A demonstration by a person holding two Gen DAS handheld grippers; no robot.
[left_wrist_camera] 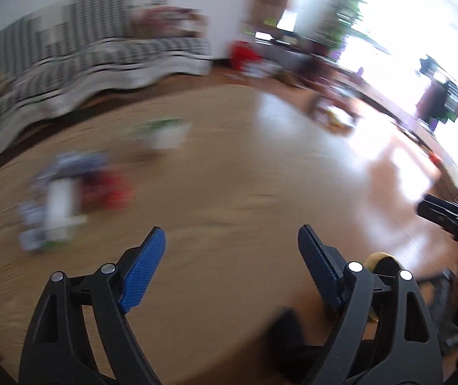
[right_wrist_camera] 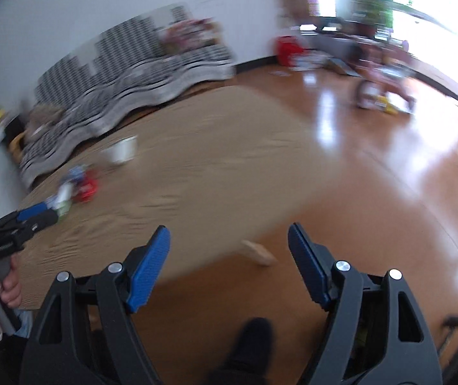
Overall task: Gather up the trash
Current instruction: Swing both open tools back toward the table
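Observation:
Both views are motion-blurred. A pile of trash wrappers (left_wrist_camera: pixel 68 199), blue, white and red, lies on the low wooden table (left_wrist_camera: pixel 212 176) to the left. A white cup (left_wrist_camera: pixel 168 133) lies on its side farther back. My left gripper (left_wrist_camera: pixel 232 240) is open and empty above the table, right of the pile. In the right wrist view the pile (right_wrist_camera: pixel 74 189) and cup (right_wrist_camera: pixel 121 150) sit far left on the table (right_wrist_camera: pixel 196 160). My right gripper (right_wrist_camera: pixel 229 240) is open and empty over the table's near right edge. The left gripper (right_wrist_camera: pixel 33 215) shows at the left, close to the pile.
A striped sofa (left_wrist_camera: pixel 84 51) stands behind the table. Glossy wood floor (right_wrist_camera: pixel 373 176) lies to the right, with a red bag (right_wrist_camera: pixel 288 49) and clutter by the far wall. A child's ride-on toy (right_wrist_camera: pixel 386 93) stands on the floor. A table leg (right_wrist_camera: pixel 259 253) shows below the edge.

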